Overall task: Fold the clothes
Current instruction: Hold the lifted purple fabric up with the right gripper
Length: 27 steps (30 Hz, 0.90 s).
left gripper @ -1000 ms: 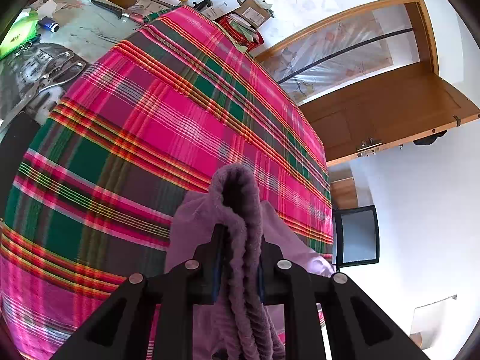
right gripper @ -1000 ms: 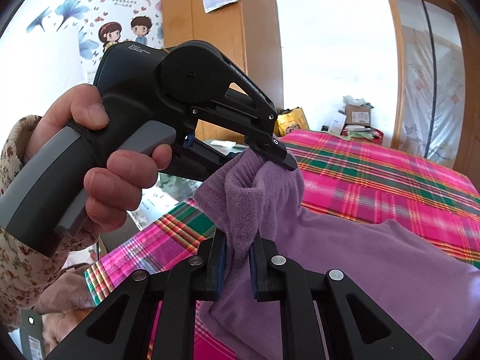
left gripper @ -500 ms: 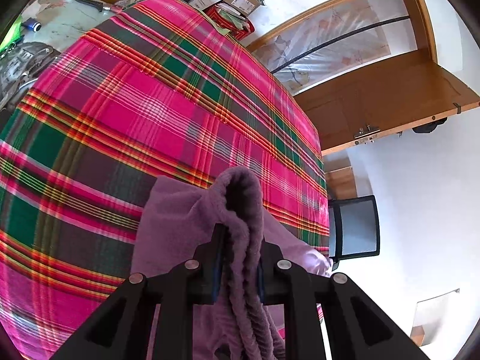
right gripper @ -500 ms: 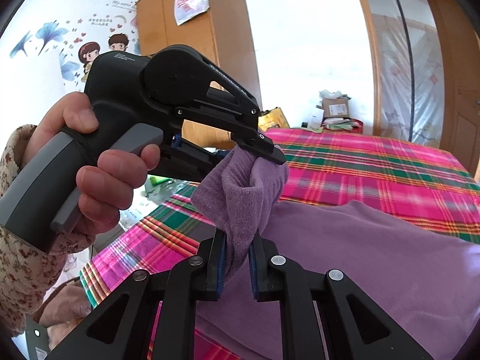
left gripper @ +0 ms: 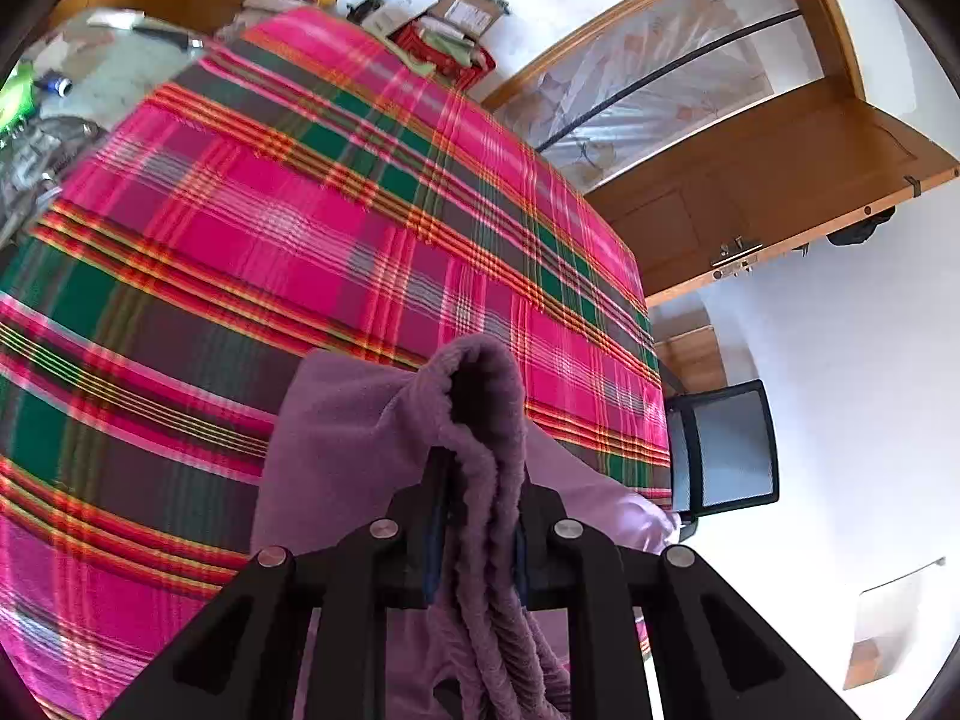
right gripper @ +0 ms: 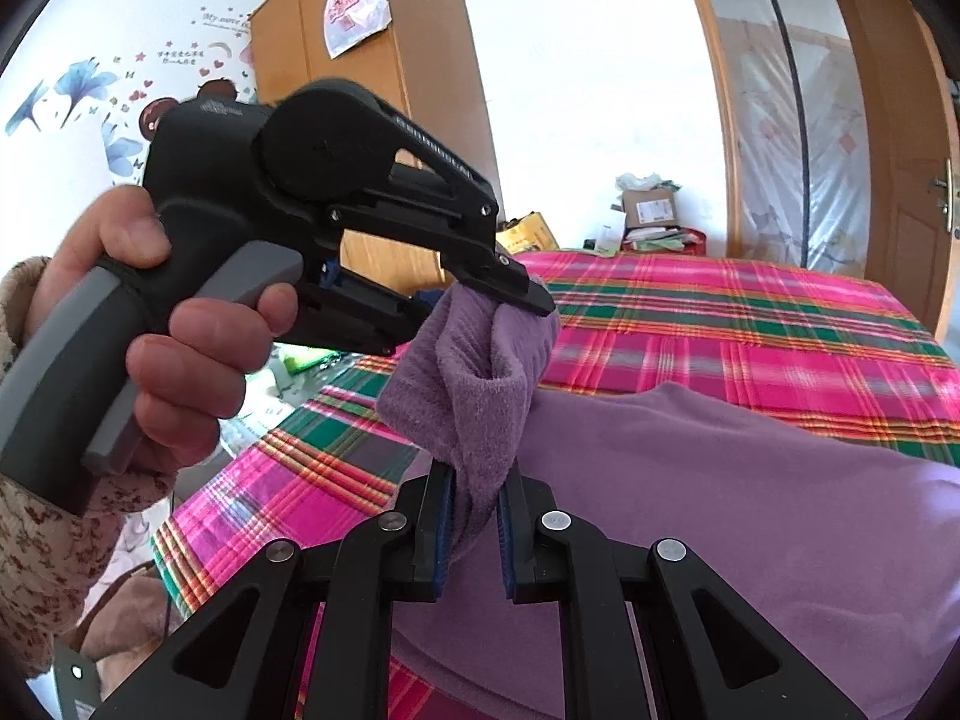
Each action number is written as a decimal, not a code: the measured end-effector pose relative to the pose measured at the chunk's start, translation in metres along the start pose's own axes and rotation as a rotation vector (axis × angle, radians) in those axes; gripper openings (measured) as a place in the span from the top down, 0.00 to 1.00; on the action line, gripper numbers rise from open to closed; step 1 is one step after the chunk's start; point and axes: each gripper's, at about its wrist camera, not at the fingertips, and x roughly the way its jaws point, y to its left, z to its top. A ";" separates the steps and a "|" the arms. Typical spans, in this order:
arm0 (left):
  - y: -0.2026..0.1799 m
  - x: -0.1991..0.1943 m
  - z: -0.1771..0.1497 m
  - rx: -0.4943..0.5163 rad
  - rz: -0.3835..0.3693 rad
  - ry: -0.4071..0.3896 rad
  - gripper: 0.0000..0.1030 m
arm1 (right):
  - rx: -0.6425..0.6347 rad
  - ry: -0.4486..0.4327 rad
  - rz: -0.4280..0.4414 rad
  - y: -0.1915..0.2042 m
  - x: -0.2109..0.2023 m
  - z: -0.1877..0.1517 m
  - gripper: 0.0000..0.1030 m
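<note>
Purple garment (right gripper: 720,480) edge pinched by both grippers, left (left gripper: 474,516) & right (right gripper: 474,516), rest on plaid bed (left gripper: 300,240)

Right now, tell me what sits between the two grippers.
Only a bunched fold of the purple garment, pinched at one end by the left gripper and at the other by the right gripper; the right wrist view shows it.

Both tongs, right (right gripper: 471,531) and left (right gripper: 510,294), pinch the purple garment (right gripper: 690,480).
</note>
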 end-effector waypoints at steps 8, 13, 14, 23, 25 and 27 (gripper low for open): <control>0.002 -0.028 -0.010 -0.005 0.045 -0.053 0.83 | -0.014 0.008 0.032 0.006 -0.006 -0.004 0.88; -0.001 -0.041 -0.021 0.004 0.101 -0.067 0.84 | 0.008 0.012 0.059 0.007 -0.010 -0.009 0.88; 0.000 -0.044 -0.023 0.003 0.104 -0.074 0.84 | 0.010 0.013 0.064 0.007 -0.010 -0.010 0.88; 0.013 -0.069 -0.047 -0.026 0.174 -0.119 0.84 | -0.029 0.022 0.098 0.019 -0.012 -0.014 0.88; 0.015 -0.070 -0.047 -0.036 0.178 -0.117 0.84 | -0.034 0.029 0.103 0.021 -0.012 -0.016 0.88; 0.016 -0.072 -0.046 -0.049 0.182 -0.113 0.84 | -0.037 0.031 0.105 0.023 -0.012 -0.017 0.88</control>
